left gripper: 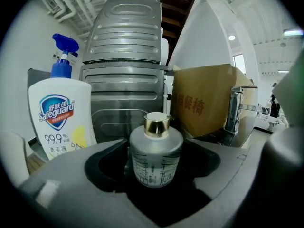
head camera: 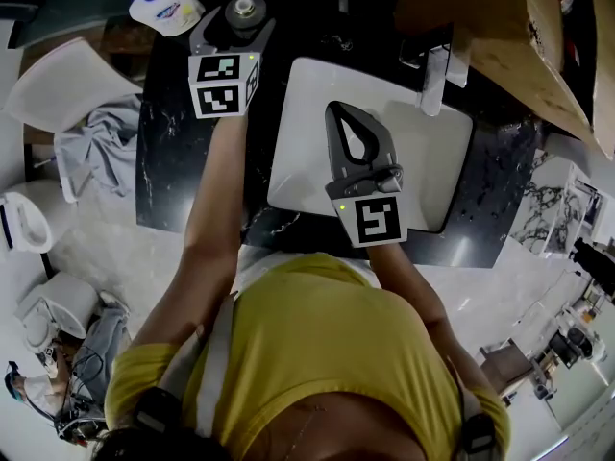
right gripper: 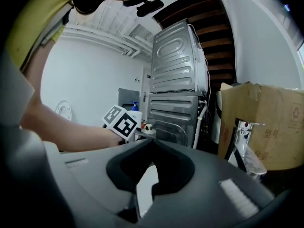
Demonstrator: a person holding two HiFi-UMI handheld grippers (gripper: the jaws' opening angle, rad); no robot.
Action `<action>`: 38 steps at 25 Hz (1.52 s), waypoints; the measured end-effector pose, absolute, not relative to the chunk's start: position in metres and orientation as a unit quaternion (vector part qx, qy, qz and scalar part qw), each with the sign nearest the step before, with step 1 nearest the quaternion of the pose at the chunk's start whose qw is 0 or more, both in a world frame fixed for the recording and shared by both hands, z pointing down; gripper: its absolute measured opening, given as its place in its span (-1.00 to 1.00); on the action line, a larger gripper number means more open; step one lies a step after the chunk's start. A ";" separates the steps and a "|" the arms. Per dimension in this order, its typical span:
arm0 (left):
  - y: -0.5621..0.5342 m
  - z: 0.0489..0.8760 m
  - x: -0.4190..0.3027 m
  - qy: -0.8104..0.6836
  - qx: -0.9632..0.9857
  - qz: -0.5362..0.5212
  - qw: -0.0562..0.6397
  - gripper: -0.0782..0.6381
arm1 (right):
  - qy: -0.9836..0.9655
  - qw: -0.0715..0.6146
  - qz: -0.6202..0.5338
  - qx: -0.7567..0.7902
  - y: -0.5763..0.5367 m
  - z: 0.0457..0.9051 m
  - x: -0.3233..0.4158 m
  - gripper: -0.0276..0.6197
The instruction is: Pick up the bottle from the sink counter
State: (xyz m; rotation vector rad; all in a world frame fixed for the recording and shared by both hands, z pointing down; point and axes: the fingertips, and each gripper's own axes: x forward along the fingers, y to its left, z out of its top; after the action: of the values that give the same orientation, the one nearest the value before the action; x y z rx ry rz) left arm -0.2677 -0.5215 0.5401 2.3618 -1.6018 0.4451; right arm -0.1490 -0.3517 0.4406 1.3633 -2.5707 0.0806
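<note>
Only the left gripper view shows the bottle [left gripper: 156, 151] side-on: gold-capped and upright between the left gripper's [head camera: 238, 29] spread, released jaws, with gaps at 3 and 9 o'clock. A soap dispenser [left gripper: 57, 115] stands at its 10 o'clock. The head view adds the dark counter [head camera: 173, 171] beneath it, at 10 o'clock from the sink [head camera: 298, 166]. Over the sink the right gripper [head camera: 341, 113] hovers, clenched and empty.

Left gripper view:
- Safeguard hand-soap bottle [left gripper: 59, 122]: blue shield logo reads "Safeguard", with Chinese characters above. Below logo "99.9%", then Chinese line. Smaller print beside it unreadable.
- cardboard box [left gripper: 204, 103]: large red Chinese characters on side.
- small gold-capped bottle [left gripper: 156, 158]: label has fine ruled lines and print, too small to read.

Head view: soap bottle logo blurred, not legible.
</note>
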 end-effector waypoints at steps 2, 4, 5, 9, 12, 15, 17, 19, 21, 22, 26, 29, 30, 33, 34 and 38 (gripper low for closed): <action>-0.525 0.542 -0.265 -0.546 0.812 0.160 0.130 0.21 | -0.875 0.118 0.030 0.468 -0.354 0.444 -0.148 -0.91; -0.528 0.544 -0.264 -0.542 0.813 0.163 0.135 0.20 | -0.874 0.119 0.031 0.471 -0.356 0.445 -0.147 -0.91; -0.530 0.544 -0.263 -0.540 0.814 0.164 0.136 0.20 | -0.873 0.119 0.031 0.471 -0.357 0.446 -0.146 -0.91; -0.535 0.545 -0.259 -0.536 0.816 0.165 0.137 0.20 | -0.872 0.122 0.027 0.474 -0.358 0.446 -0.145 -0.91; -0.537 0.545 -0.259 -0.536 0.816 0.166 0.137 0.18 | -0.870 0.126 0.025 0.476 -0.357 0.446 -0.143 -0.91; -0.537 0.544 -0.256 -0.527 0.822 0.167 0.133 0.17 | -0.869 0.131 0.020 0.477 -0.356 0.445 -0.140 -0.91; -0.535 0.544 -0.252 -0.519 0.828 0.168 0.130 0.17 | -0.868 0.134 0.017 0.478 -0.355 0.445 -0.137 -0.91; -0.533 0.537 -0.248 -0.514 0.833 0.161 0.127 0.17 | -0.866 0.135 0.018 0.481 -0.353 0.445 -0.133 -0.91; -0.531 0.524 -0.241 -0.506 0.841 0.153 0.118 0.17 | -0.864 0.135 0.019 0.484 -0.352 0.445 -0.129 -0.91; -0.530 0.516 -0.237 -0.501 0.845 0.152 0.111 0.17 | -0.863 0.135 0.019 0.487 -0.352 0.444 -0.127 -0.91; -0.518 0.485 -0.220 -0.483 0.857 0.153 0.090 0.17 | -0.860 0.138 0.007 0.492 -0.349 0.444 -0.115 -0.91; -0.500 0.466 -0.204 -0.465 0.867 0.158 0.084 0.17 | -0.856 0.136 0.006 0.499 -0.347 0.444 -0.103 -0.91; -0.493 0.460 -0.198 -0.459 0.871 0.156 0.083 0.17 | -0.853 0.135 0.006 0.504 -0.346 0.442 -0.099 -0.91; -0.465 0.445 -0.180 -0.444 0.880 0.151 0.081 0.17 | -0.847 0.130 0.004 0.515 -0.342 0.436 -0.085 -0.91; -0.455 0.440 -0.174 -0.440 0.882 0.151 0.080 0.17 | -0.846 0.128 0.002 0.518 -0.341 0.434 -0.080 -0.91; -0.417 0.424 -0.155 -0.430 0.888 0.147 0.071 0.17 | -0.837 0.115 -0.002 0.535 -0.336 0.425 -0.059 -0.91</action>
State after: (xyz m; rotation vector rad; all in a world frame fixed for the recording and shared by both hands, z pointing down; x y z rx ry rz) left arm -0.1548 -0.4169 0.4239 2.6689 -1.2932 0.4423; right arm -0.0595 -0.3362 0.4252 1.5687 -2.4521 -0.0058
